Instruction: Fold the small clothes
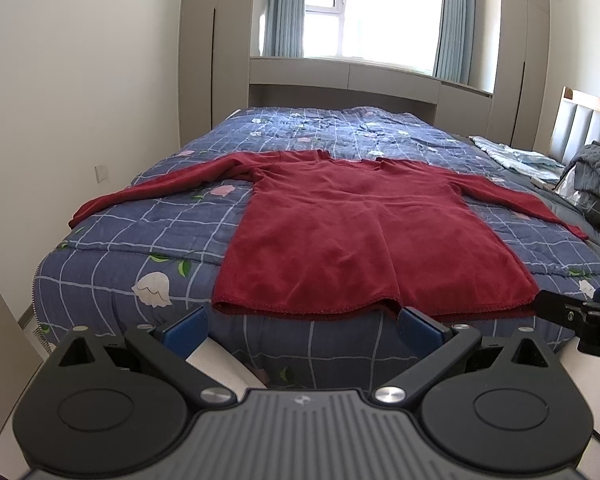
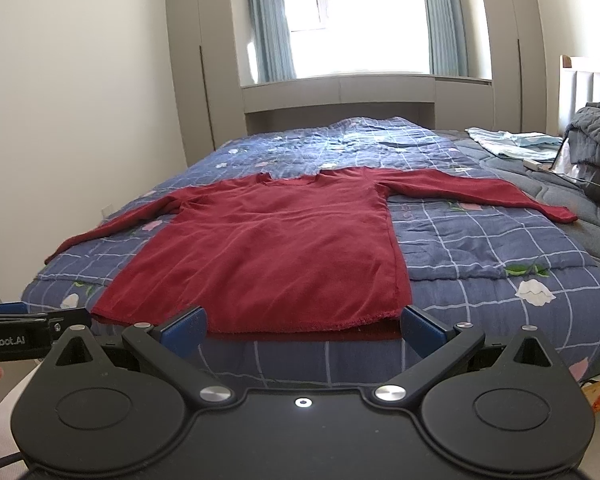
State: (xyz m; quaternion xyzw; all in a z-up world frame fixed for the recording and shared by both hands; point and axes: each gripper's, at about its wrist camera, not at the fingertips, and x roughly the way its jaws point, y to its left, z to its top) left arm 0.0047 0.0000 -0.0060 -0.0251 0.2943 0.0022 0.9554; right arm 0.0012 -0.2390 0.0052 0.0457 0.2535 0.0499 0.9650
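Two claws: left claw [image 1: 302, 326] and right claw [image 2: 304, 326] both spread wide, empty, just short of hem.
Sweater [image 1: 364, 236]: red, flat on bed [image 1: 140, 236], sleeves out.

The bed [image 1: 112, 240] is covered by a blue quilt [image 1: 148, 224] with a white grid and flower print. A red long-sleeved top [image 1: 360, 240] lies flat on the quilt, hem at the near edge, neckline toward the window, both sleeves spread outward. Toward the headboard side, a pale blue folded cloth [image 2: 512, 142] lies on the bed. A grey quilted bundle [image 2: 596, 136] rests just beyond it at the right edge. A small white object [image 2: 534, 165] lies between them; its nature cannot be determined.
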